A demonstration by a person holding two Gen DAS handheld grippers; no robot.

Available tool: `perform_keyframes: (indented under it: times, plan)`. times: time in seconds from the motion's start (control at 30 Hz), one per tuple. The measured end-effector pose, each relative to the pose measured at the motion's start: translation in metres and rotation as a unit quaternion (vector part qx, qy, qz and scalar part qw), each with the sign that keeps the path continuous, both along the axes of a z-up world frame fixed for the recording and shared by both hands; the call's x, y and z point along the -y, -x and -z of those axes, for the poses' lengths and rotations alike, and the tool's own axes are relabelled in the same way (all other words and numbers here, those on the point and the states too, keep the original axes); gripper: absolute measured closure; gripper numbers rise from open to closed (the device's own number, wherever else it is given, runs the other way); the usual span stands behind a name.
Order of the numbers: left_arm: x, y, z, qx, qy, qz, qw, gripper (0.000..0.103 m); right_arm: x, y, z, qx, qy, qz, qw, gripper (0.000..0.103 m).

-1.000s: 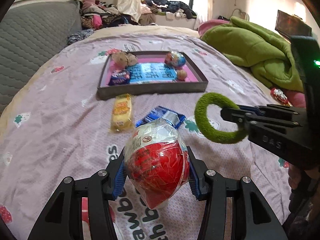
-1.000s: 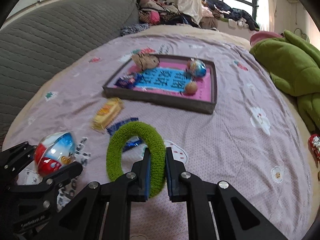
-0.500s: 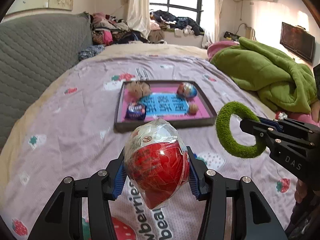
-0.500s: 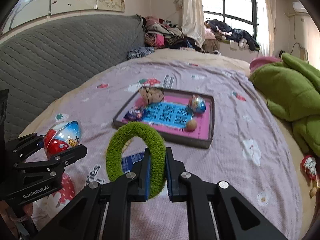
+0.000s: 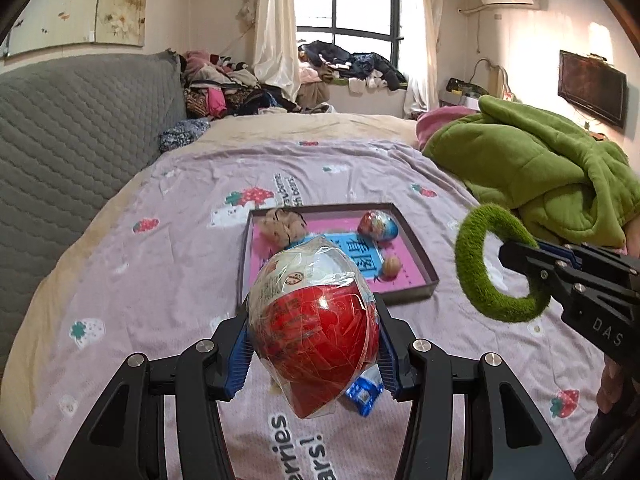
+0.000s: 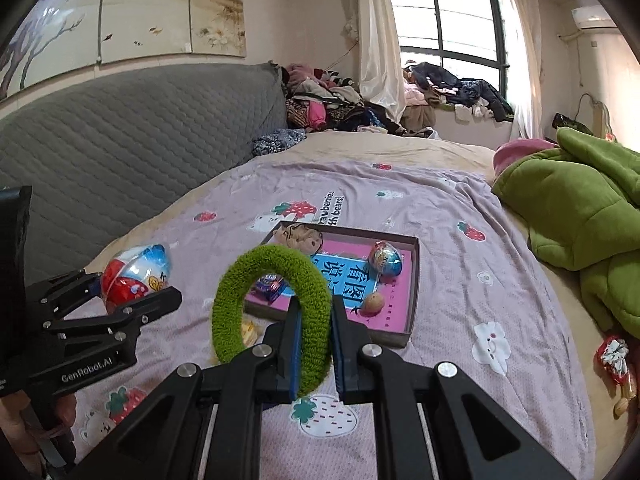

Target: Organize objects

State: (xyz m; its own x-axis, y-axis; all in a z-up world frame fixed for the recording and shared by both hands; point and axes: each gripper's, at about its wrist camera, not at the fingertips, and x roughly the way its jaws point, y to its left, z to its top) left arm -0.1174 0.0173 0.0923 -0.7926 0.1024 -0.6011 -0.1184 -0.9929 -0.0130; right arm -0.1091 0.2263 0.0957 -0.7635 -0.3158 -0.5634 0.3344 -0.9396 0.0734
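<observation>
My left gripper [image 5: 314,344] is shut on a red and white wrapped toy egg [image 5: 312,320], held above the bed; it also shows in the right wrist view [image 6: 134,272]. My right gripper [image 6: 316,344] is shut on a fuzzy green ring [image 6: 272,312], which also shows at the right of the left wrist view [image 5: 496,264]. Ahead lies a dark tray with a pink and blue floor [image 5: 420,252] [image 6: 414,276]. It holds a foil egg [image 6: 384,258], a small brown nut [image 6: 372,302], a brown lump [image 6: 300,238] and a purple packet [image 6: 270,286].
A blue wrapper [image 5: 364,394] and a yellow snack [image 6: 248,332] lie on the lilac sheet before the tray. A green duvet [image 6: 580,208] is heaped at the right, a grey headboard [image 6: 120,140] at the left. A red wrapped sweet [image 6: 612,358] lies at the right edge.
Both grippers have risen and tilted up with their loads still held. The tray looks farther and lower, and more of the room shows.
</observation>
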Motion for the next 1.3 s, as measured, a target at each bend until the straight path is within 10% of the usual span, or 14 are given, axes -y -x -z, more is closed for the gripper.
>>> perform_keyframes:
  times: [1.3]
  plan:
    - [-0.004,0.121,-0.043,-0.077,-0.009,0.004,0.9970,0.050,-0.033,0.054,-0.039,-0.094,0.034,0.042,0.994,0.090]
